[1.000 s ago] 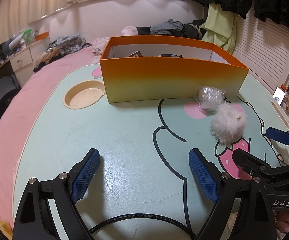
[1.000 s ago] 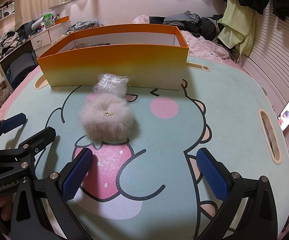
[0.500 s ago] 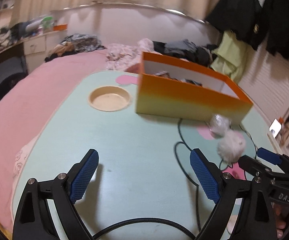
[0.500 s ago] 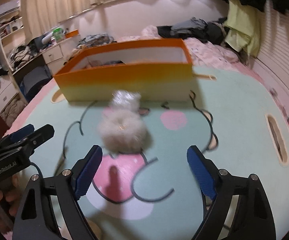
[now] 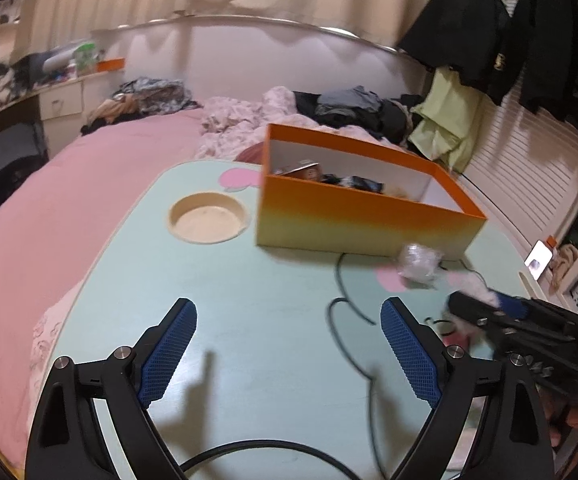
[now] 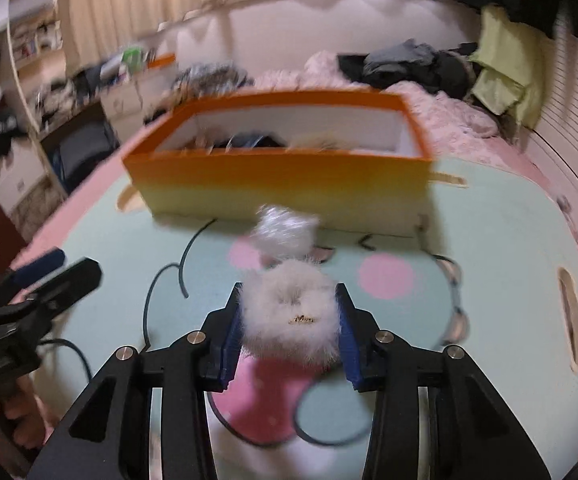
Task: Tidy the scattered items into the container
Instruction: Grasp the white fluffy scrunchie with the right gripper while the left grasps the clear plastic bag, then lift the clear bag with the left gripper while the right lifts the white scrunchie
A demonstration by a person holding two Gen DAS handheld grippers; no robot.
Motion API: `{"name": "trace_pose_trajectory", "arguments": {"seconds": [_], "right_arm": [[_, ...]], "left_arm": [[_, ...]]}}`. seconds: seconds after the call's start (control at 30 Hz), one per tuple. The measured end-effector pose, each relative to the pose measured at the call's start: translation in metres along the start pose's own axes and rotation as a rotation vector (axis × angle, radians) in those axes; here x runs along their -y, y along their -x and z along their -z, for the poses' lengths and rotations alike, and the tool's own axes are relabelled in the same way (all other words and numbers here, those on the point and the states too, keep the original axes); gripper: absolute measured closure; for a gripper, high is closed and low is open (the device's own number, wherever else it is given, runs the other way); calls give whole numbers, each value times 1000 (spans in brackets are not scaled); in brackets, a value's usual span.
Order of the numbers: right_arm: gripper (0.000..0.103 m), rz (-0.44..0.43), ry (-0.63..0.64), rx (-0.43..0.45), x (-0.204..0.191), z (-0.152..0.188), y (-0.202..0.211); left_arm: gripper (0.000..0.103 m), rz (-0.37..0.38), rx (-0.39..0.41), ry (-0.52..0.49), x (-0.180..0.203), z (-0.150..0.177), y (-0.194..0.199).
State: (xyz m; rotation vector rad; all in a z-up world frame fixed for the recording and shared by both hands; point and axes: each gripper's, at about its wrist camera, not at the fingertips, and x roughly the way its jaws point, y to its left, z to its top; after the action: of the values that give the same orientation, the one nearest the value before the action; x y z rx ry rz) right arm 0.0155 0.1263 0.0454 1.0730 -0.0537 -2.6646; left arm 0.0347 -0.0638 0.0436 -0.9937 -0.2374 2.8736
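Our right tool (image 6: 289, 322) is closing on the fluffy pompom (image 6: 291, 316), pads touching it; our left tool (image 5: 287, 350) hangs apart, empty, over the surface (image 5: 249, 300).

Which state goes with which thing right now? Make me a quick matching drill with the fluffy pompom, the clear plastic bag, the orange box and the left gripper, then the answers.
Things:
1. fluffy pompom
2. clear plastic bag
3. orange box
4. left gripper

States:
A. jaws wide apart, nothing between them
B. already holds several items
C. between the blue pads of the right gripper, whose jaws are closing
D. lying on the table against the box's front wall

Pairs: 1-C, 2-D, 3-B, 4-A
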Motion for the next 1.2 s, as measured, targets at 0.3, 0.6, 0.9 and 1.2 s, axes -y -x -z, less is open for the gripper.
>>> {"name": "trace_pose_trajectory", "arguments": {"seconds": [0.3,0.6,0.9,1.2], "right_arm": [[61,45,-91,54,36,-5,29],[61,34,-115,66,46,-4,34],[61,1,-51,24,19,7,27],[61,36,95,-38,-24,24,10]], "left_arm": [[19,103,-128,-211,82,-20,-43],[74,103,-272,-245,110,-35,-94],[77,193,-104,-201,74,-22,-26],[77,104,-96,-175,29,20,-3]]}}
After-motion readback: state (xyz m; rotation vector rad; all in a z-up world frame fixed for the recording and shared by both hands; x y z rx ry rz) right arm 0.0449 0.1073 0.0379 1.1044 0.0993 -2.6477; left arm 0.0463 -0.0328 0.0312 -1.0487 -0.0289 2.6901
